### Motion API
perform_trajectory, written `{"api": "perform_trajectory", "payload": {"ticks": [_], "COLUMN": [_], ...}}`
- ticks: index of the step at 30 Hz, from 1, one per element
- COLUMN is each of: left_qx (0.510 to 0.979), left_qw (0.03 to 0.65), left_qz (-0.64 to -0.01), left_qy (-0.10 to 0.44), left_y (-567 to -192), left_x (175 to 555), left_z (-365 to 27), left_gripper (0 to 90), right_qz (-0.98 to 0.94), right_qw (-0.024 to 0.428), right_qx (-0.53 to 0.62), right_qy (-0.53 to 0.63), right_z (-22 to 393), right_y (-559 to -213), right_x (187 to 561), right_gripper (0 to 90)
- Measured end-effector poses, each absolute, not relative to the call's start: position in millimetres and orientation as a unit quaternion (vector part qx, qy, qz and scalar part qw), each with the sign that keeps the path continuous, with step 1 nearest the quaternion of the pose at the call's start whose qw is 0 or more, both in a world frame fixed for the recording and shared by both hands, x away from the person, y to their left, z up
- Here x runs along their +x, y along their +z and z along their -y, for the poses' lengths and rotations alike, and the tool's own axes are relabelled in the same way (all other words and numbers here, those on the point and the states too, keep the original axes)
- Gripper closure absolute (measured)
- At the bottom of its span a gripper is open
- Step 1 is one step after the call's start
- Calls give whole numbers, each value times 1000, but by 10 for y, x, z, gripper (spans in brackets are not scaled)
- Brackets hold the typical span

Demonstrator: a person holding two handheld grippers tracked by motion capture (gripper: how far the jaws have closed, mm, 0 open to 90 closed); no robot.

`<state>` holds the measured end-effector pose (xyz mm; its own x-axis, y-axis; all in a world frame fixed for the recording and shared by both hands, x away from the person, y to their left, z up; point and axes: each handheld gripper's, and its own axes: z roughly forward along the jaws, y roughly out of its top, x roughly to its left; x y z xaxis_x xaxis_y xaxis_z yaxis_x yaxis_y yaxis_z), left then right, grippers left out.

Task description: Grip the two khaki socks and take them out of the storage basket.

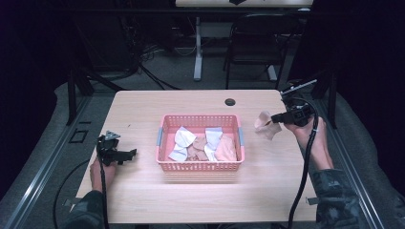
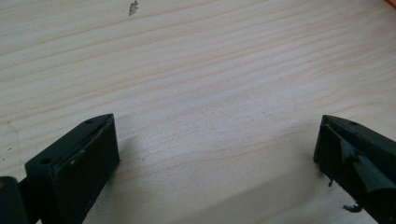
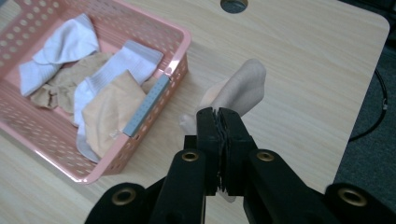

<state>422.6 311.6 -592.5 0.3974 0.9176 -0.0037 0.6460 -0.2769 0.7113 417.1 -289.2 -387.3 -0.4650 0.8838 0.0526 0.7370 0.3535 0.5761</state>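
Pinching a beige sock point(image 3: 238, 88) by its edge w/ my right gripper point(image 3: 218, 114), basket point(image 3: 154, 100) at 9 o'clock; thin grip could slip, dropping it short; left gripper point(image 2: 217, 140) open, empty.

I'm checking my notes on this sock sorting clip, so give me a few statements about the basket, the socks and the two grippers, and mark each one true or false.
1. The right gripper is shut on a beige sock. True.
2. That beige sock already lies inside the pink basket. False: it is held above the table, to the right of the basket.
3. The left gripper has its jaws wide apart with nothing between them. True.
4. The pink basket is empty. False: it holds white socks and some beige and peach pieces.
5. The left gripper is reaching into the basket. False: it sits over bare table to the left of it.
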Motion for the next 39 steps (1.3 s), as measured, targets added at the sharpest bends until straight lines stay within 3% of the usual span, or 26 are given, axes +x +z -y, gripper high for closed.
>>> {"api": "perform_trajectory", "payload": {"ticks": [18,30,36,37,38,39], "left_qx": [771,771,771,771,771,771], "left_qw": [324,324,324,324,324,324], "left_qz": [-507,-507,-507,-507,-507,-506], "left_qy": [210,210,210,210,210,210], "left_y": [-5926,-5926,-5926,-5926,-5926,-5926], "left_x": [4230,4230,4229,4229,4229,4230], "left_z": [-3114,-3114,-3115,-3115,-3115,-3115], "left_gripper": [0,0,0,0,0,0], "right_qz": [-802,-801,-804,-804,-798,-798], "right_qw": [97,66,74,70,75,75], "right_qx": [532,553,560,561,566,566], "right_qy": [252,221,186,185,196,196], "right_z": [2989,3096,3107,3119,3139,3139], "right_y": [-4582,-4844,-5008,-5012,-4993,-4993], "right_x": [4224,4273,4290,4294,4283,4283], "right_gripper": [879,878,871,865,769,769]}}
